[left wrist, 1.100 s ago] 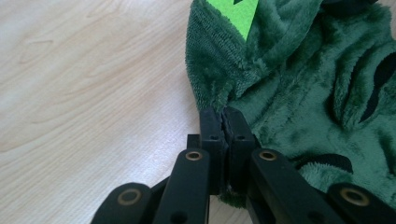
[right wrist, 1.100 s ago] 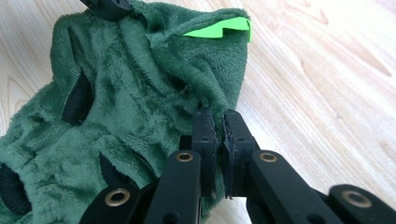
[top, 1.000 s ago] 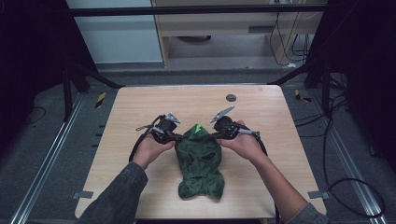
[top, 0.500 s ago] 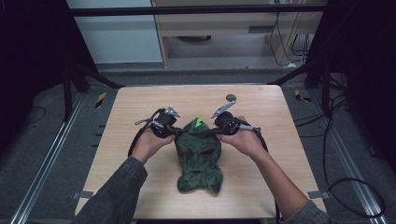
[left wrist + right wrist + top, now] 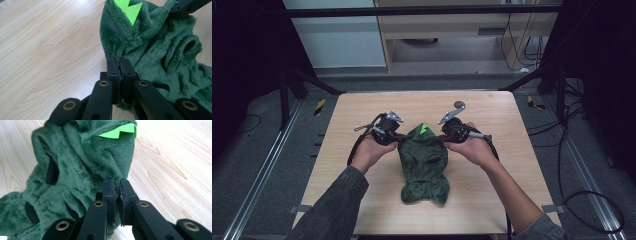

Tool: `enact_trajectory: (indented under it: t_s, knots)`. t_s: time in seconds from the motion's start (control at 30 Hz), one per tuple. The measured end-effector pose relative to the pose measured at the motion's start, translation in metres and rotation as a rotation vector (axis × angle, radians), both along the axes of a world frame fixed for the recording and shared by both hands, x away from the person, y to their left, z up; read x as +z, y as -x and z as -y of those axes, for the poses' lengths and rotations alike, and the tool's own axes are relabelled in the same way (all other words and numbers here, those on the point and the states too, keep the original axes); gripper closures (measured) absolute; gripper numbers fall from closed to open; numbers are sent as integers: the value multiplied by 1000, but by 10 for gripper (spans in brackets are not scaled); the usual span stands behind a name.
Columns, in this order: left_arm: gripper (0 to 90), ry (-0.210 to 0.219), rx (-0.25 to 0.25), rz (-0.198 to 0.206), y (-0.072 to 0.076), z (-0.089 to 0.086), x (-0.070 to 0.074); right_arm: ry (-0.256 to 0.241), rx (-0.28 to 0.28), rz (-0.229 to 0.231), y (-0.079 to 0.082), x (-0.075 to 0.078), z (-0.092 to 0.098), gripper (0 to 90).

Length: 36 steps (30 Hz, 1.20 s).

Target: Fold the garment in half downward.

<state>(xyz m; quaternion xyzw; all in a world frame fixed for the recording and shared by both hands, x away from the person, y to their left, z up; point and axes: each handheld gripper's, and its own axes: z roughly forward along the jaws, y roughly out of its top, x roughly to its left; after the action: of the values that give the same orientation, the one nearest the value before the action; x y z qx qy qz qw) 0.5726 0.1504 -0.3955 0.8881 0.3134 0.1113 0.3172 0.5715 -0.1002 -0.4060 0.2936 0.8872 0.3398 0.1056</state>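
I have my left tongs [image 5: 393,134] clamped shut on one side edge of the green plush garment [image 5: 423,162], and my right tongs [image 5: 448,135] clamped shut on the opposite side edge. In the left gripper view the jaws of the left tongs [image 5: 120,65] sit pressed together with a thin fold of the fleece between them; the right gripper view shows the same for the right tongs [image 5: 115,185], a pinch of the pile caught at the jaw tips.

The garment lies on the worktop [image 5: 362,115] about midway between the left and right edges, a little nearer my edge than the far one. Its far end, with the bright green zigzag patch [image 5: 424,128], sits between my two tongs, and the rest trails toward me and ends in a rumpled bunch near the front edge. Dark openings show in the fleece in both gripper views, so I take it for a small hooded or costume piece, though I cannot tell which part is which. A small dark round thing [image 5: 459,104] lies apart on the worktop toward the far right corner.

As I judge it, the gripping is done: both sides are held at matching spots. What is left is the spreading itself. The cloth between my tongs is wrinkled, and the near end is not yet flattened or folded.
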Motion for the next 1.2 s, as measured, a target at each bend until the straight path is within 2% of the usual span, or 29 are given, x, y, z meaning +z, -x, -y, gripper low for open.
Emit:
enact_trajectory:
  t_s: [0.17, 0.4, 0.7, 0.87, 1.2]
  knots:
    - [879, -3, 0, 2, -1, 0, 1, 6, 3, 4, 0, 2, -1, 850]
    - [879, -1, -1, 18, -2, 0, 10, 20, -1, 29, -4, 9, -3, 849]
    - [878, 0, 4, 22, -2, -1, 10, 39, 3, 36, -7, 10, -5, 849]
    - [878, 16, 20, 29, -7, -4, 16, 37, 0, 54, -12, 18, -8, 849]
    - [878, 9, 35, 30, -14, -4, 18, 54, -10, 61, -21, 21, -12, 849]
